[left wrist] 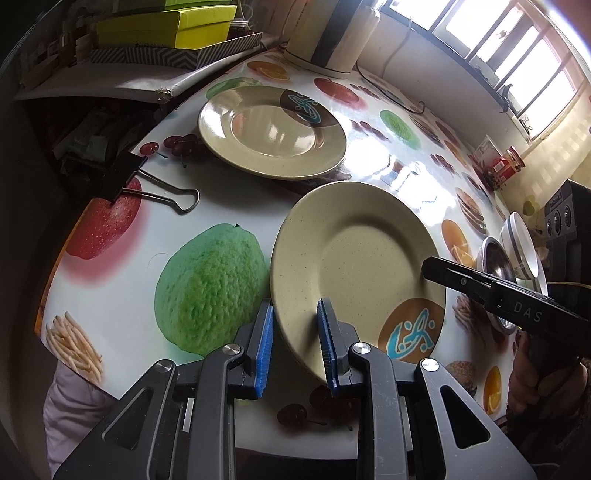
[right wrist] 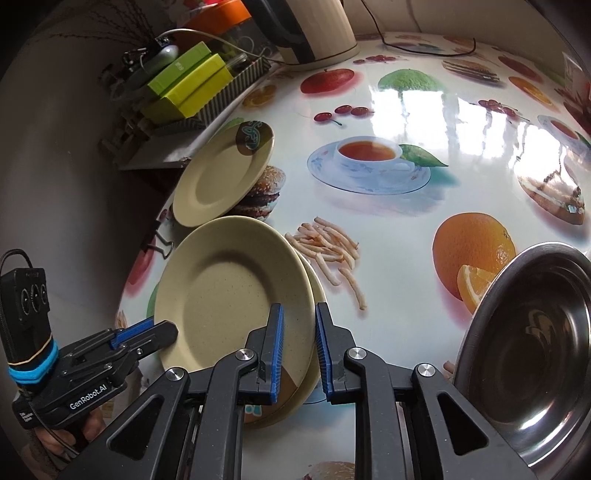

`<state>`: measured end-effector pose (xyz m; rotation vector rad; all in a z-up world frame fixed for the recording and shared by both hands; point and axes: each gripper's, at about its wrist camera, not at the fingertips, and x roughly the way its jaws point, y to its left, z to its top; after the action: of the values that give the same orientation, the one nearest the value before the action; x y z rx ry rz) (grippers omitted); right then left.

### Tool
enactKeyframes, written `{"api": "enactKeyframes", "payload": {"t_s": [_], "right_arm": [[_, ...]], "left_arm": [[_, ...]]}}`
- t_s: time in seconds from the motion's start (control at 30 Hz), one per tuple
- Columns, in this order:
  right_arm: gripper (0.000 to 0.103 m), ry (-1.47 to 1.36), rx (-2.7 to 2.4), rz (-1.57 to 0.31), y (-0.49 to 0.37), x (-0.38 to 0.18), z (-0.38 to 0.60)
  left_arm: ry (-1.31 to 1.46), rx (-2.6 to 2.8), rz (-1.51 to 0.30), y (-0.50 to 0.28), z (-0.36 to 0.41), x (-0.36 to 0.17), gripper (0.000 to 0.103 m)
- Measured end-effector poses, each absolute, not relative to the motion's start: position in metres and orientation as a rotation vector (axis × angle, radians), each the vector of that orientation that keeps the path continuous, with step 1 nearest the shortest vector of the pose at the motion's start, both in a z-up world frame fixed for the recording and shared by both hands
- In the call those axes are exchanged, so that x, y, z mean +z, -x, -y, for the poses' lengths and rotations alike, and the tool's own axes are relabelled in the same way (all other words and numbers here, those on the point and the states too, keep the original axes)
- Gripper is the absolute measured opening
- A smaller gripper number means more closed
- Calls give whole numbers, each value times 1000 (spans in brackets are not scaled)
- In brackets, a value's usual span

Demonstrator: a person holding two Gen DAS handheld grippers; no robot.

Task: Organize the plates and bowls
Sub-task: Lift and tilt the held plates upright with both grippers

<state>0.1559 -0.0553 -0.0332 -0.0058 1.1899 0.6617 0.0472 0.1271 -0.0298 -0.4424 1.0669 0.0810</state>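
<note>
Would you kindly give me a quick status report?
Both tools, left and right, clamped on near plate's rim. Plate tilted off table. Second plate beyond; steel bowl right.

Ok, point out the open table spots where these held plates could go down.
Widest free patch: the far table, between the far plate and the steel bowl. A smaller one: the near left, between the binder clip and the held plates. Crowded: the bowl side and the left edge by the boxes.
</note>
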Motion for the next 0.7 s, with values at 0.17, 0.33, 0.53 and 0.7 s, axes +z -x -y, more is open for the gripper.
{"api": "enactKeyframes", "payload": {"t_s": [0.17, 0.33, 0.53, 0.7], "right_arm": [[19, 28, 656, -1175, -154, -32, 53], [19, 55, 648, -1159, -151, -31, 51], [20, 51, 649, -1159, -151, -31, 51], [29, 61, 642, -1148, -150, -29, 50]], "left_arm": [[446, 83, -1083, -48, -127, -33, 24], [449, 80, -1083, -48, -128, -34, 24], [453, 77, -1084, -48, -129, -33, 25], [449, 70, -1077, -48, -130, -31, 25]]}}
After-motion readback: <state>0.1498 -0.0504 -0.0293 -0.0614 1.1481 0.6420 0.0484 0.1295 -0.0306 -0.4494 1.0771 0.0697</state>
